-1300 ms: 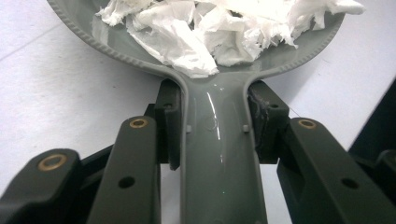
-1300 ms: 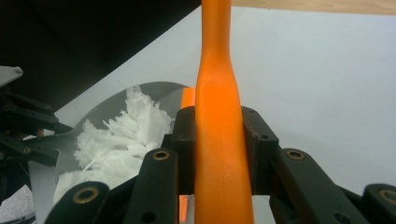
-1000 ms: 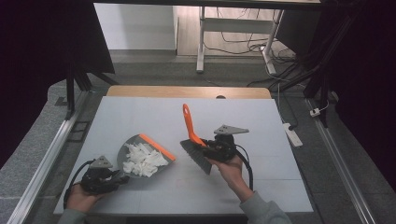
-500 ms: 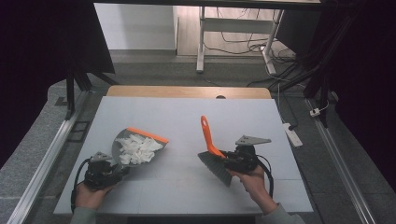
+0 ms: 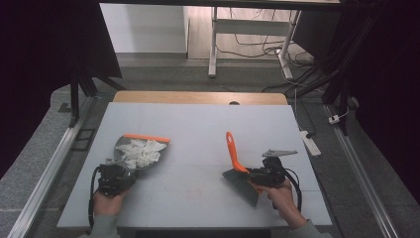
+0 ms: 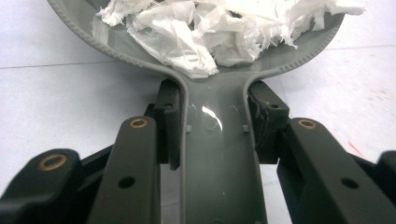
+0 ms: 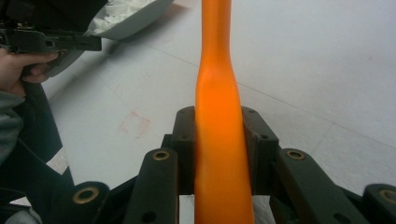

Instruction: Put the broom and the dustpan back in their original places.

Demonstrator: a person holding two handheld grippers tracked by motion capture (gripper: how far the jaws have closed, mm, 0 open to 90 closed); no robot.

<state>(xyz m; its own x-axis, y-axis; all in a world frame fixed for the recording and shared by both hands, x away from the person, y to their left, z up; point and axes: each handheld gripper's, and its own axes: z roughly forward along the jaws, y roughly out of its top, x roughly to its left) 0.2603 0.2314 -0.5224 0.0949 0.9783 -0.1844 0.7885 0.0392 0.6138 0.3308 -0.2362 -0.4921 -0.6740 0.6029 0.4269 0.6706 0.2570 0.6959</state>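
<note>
Pinching the dustpan [image 5: 141, 150] handle, the left gripper [image 5: 115, 179] sits well left of the brush [image 5: 237, 166], itself clamped in the right gripper [image 5: 257, 177], handle pointing away.

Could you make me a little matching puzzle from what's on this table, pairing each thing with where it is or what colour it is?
Things:
1. dustpan
2. brush
3. paper scraps
4. power strip

Descriptions:
A. white, heaped inside something grey
B. orange handle, gripped by the right gripper
C. lying off the table's right edge
D. grey handle, gripped by the left gripper

Pairs: 1-D, 2-B, 3-A, 4-C
</note>
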